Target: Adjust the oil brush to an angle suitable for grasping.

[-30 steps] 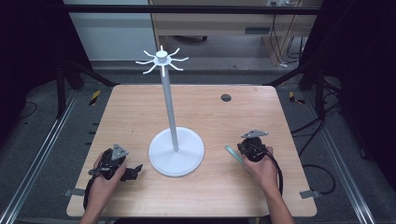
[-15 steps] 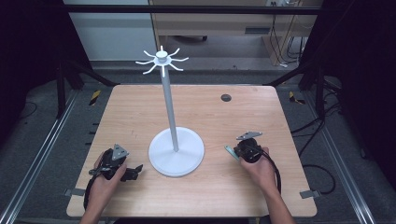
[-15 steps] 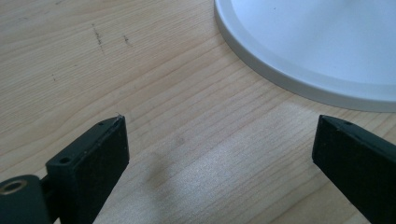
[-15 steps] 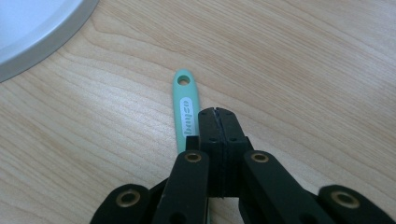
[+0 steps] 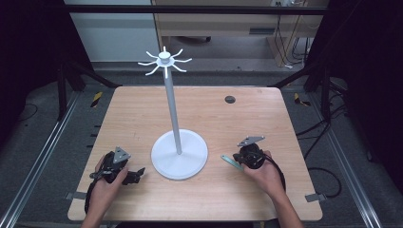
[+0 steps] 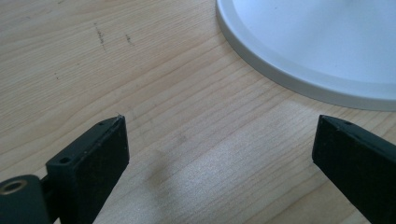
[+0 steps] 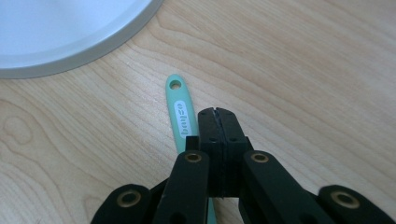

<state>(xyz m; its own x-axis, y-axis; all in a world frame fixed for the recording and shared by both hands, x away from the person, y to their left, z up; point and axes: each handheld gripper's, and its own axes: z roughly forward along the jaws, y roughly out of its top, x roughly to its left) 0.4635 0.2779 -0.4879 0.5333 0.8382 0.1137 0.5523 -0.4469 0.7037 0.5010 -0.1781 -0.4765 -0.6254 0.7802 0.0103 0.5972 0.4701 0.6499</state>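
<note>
Left gripper (image 6: 219, 149) wide open, empty, near stand (image 5: 179, 154). Right gripper (image 7: 215, 114) jaws pressed together, empty, beside teal handle (image 7: 180, 114) on table (image 5: 142, 114).

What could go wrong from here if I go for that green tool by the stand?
1. The right hand-held gripper is shut and sits beside the green tool, not around it; pushing on would likely shove the tool rather than grip it.
2. The tool lies flat on the table, so the jaws may slip off it.
3. The white stand has a tall thin pole between both grippers; a bump might rock it.
</note>
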